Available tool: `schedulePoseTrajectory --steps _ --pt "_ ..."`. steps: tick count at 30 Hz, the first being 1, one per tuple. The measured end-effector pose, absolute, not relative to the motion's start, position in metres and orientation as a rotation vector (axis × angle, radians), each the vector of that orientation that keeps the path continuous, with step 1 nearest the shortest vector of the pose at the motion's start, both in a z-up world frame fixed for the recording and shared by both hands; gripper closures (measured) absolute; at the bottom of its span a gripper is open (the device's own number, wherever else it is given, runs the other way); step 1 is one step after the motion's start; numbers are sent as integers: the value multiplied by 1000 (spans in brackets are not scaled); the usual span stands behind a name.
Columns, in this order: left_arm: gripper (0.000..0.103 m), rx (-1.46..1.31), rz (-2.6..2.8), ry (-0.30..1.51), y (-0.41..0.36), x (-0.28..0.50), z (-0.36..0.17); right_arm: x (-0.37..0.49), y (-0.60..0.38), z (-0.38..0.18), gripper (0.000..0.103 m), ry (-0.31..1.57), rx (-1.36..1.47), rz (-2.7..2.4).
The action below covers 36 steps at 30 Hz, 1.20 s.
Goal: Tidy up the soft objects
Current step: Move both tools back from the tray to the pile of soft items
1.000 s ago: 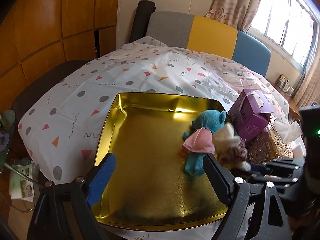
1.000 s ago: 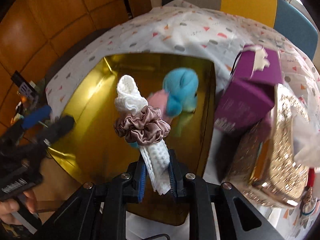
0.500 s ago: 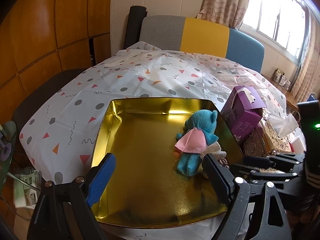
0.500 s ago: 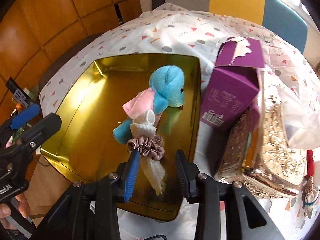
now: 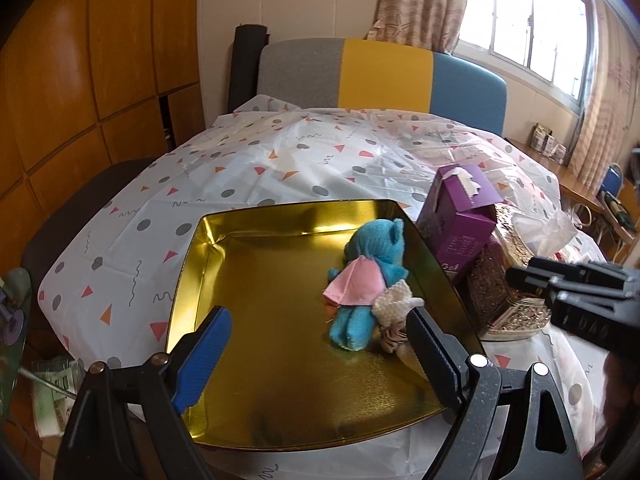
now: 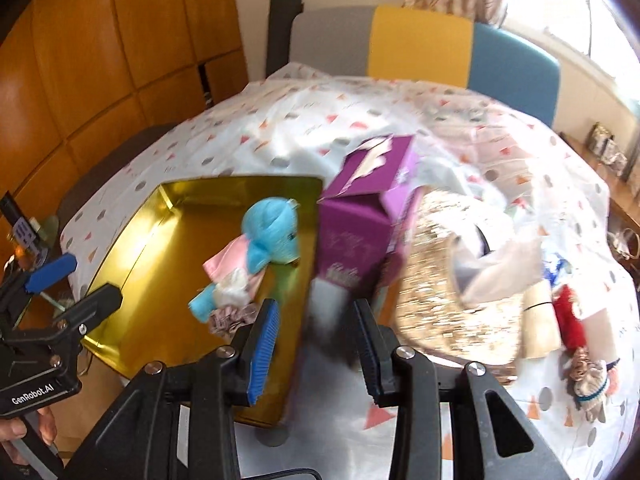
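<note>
Setting: desk (image 5: 248, 168) under a white cloth printed with dots and triangles; wood-panelled wall to the left, window to the right.
Left wrist view, tool: left tool (image 5: 318, 350) spread wide and holding nothing, hovering over the near part of the gold tray (image 5: 192, 264).
Left wrist view, soft objects: blue plush bear (image 5: 370, 268) with a pink cape lies in the tray's right half; white knitted cloth (image 5: 394, 304) with a mauve scrunchie (image 5: 390, 334) rests against the bear's near side, just beyond the tool's right finger.
Left wrist view, neighbours: purple box (image 5: 460, 216) stands just right of the tray, beside a glittery gold box (image 5: 508, 292).
Right wrist view, tool: right tool (image 6: 316, 328) wide apart and empty, above the tray's right rim.
Right wrist view, soft objects: bear, cloth and scrunchie lie left of its blue-padded finger (image 6: 266, 340), apart from it; view blurred.
</note>
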<state>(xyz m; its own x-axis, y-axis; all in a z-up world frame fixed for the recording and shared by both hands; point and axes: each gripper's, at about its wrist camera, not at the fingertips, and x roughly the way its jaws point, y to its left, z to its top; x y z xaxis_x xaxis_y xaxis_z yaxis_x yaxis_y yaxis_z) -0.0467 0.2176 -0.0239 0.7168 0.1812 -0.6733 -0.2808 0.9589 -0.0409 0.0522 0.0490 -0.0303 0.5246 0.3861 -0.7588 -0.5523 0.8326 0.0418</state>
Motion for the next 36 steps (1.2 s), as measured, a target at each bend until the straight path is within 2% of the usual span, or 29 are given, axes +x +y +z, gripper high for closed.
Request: schedulePoseTrajectory --steps 24,36 --pt "13 -8 101 738 151 -37 -17 98 -142 0 64 759 -38 129" --pt "13 24 -81 752 108 -28 -15 128 -279 -29 64 783 113 -221"
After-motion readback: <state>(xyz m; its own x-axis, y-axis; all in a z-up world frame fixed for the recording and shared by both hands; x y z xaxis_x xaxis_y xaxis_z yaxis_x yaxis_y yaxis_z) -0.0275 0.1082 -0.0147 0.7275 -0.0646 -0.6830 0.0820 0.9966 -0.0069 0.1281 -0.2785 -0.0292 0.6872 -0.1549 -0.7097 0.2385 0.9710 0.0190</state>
